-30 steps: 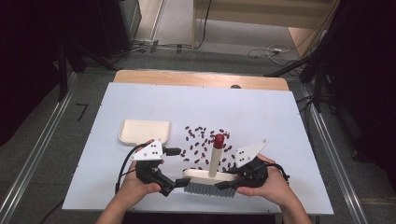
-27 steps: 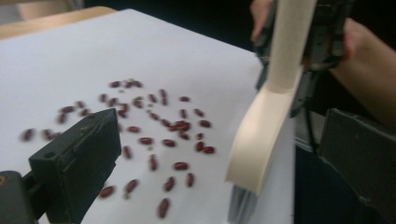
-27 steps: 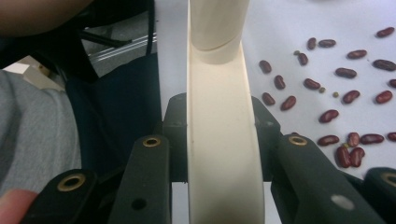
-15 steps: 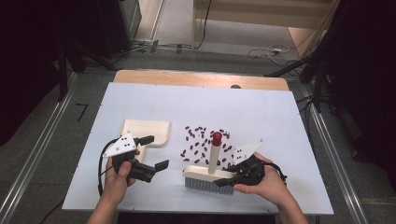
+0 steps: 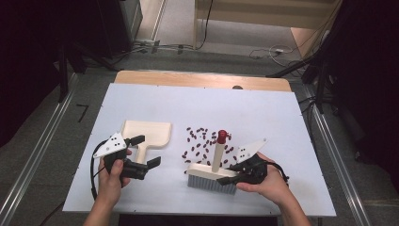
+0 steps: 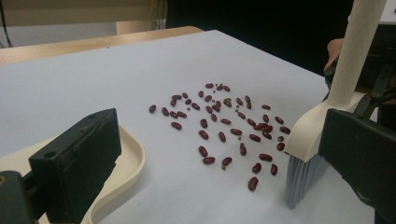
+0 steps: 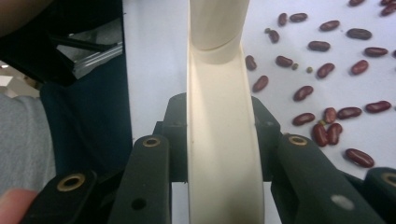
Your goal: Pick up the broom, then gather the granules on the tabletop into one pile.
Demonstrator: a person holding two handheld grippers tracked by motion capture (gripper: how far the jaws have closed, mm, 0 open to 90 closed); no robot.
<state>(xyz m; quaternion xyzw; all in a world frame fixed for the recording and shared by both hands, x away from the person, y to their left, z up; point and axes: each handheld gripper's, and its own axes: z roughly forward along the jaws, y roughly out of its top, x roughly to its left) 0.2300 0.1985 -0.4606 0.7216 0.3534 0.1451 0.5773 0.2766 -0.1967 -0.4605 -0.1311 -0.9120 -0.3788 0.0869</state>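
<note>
A cream dustpan (image 5: 149, 131) lies on the white table (image 5: 263, 113) at the left, its handle pointing toward me. My left gripper (image 5: 148, 151) is open, one jaw on each side of that handle and not closed on it. In the left gripper view the dustpan rim (image 6: 127, 161) curves under the left jaw. Several dark red beans (image 5: 202, 145) are scattered mid-table. A cream brush (image 5: 211, 177) stands on its bristles with its red-tipped handle (image 5: 220, 139) upright. My right gripper (image 5: 234, 175) is shut on the brush head (image 7: 224, 140).
The table's wooden far edge (image 5: 202, 79) runs along the back. Metal rails (image 5: 35, 160) flank both sides on the floor. Beans (image 6: 224, 122) lie between the dustpan and the brush bristles (image 6: 302, 179). Bare white surface stretches behind the beans.
My left gripper has moved left, away from the brush head, over to the dustpan handle. The right gripper and the brush have stayed in place.
</note>
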